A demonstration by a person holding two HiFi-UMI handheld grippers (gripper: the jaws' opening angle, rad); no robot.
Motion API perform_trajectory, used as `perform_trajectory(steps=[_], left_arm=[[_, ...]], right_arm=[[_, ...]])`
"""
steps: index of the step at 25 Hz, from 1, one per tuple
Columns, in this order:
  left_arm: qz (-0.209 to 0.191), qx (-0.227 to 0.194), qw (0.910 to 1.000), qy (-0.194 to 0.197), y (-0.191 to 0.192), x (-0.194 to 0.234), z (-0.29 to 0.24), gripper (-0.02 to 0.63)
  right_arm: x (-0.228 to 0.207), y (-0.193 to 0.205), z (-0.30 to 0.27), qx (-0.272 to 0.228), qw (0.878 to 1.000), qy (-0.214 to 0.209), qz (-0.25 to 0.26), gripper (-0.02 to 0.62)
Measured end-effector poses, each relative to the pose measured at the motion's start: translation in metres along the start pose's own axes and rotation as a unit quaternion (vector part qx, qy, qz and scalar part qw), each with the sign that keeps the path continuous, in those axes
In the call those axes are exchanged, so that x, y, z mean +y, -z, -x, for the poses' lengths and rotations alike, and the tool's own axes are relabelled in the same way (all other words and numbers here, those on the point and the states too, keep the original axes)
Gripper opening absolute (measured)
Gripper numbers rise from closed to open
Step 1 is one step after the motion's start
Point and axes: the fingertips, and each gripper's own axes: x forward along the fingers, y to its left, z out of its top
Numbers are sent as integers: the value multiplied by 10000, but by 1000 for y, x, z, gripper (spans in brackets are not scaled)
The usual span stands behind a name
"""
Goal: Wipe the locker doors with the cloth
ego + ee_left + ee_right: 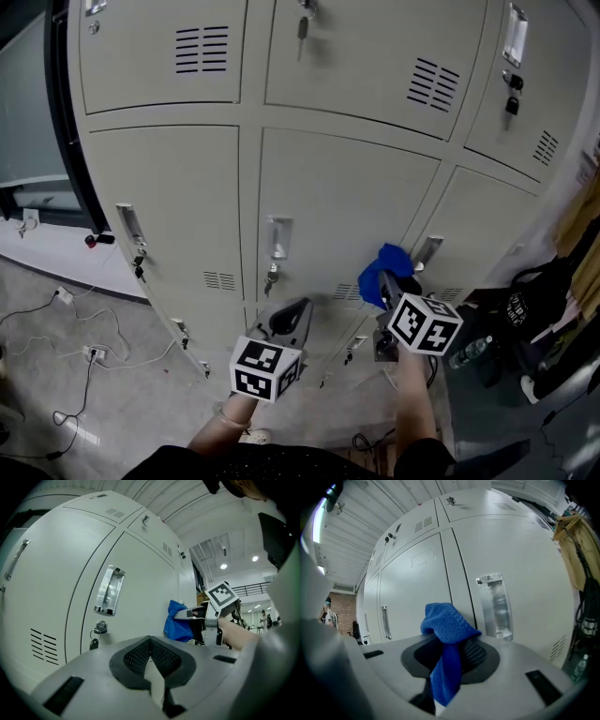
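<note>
Plainly, the right gripper (449, 660) has its jaws pinched on a blue cloth (447, 627). A knitted fold bunches up above the jaws and a narrower tail hangs down between them. In the head view the cloth sits low on the bank of beige locker doors (337, 202), over the seam between the middle door and the right-hand door of the lower row. It is just left of that right door's recessed handle (427, 249). In the left gripper view, the far edge of the cloth appears to lie against the door face, though contact cannot be confirmed. The person's forearm (412, 394) runs up to the right gripper's marker cube, which is tilted toward the lockers.

The left gripper (289, 317) is held lower and to the left, in front of the middle door and apart from it. Its own view shows its dark ribbed jaws pressed together with nothing between them. Beyond them is the middle door's handle (109, 590), with a key (97, 630) hanging in the lock beneath it and vent slots (43, 645) further left.

Loose cables (89, 354) trail over the grey floor (159, 394) at the lower left. To the right of the lockers, a water bottle (466, 352) stands beside a black bag (534, 302).
</note>
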Motion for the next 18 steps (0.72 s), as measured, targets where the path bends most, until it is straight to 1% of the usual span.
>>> perform_trajectory(steps=[9, 14, 18], left_arm=[[33, 11, 9998, -177, 3, 9, 9, 6], [92, -19, 9997, -245, 2, 12, 13, 6], [123, -30, 9996, -266, 2, 12, 16, 6]], right_arm=[[-16, -1, 4, -64, 9998, 135, -115, 106], [-14, -2, 3, -1, 9997, 244, 38, 104], [-10, -1, 5, -83, 9987, 469, 184, 95]])
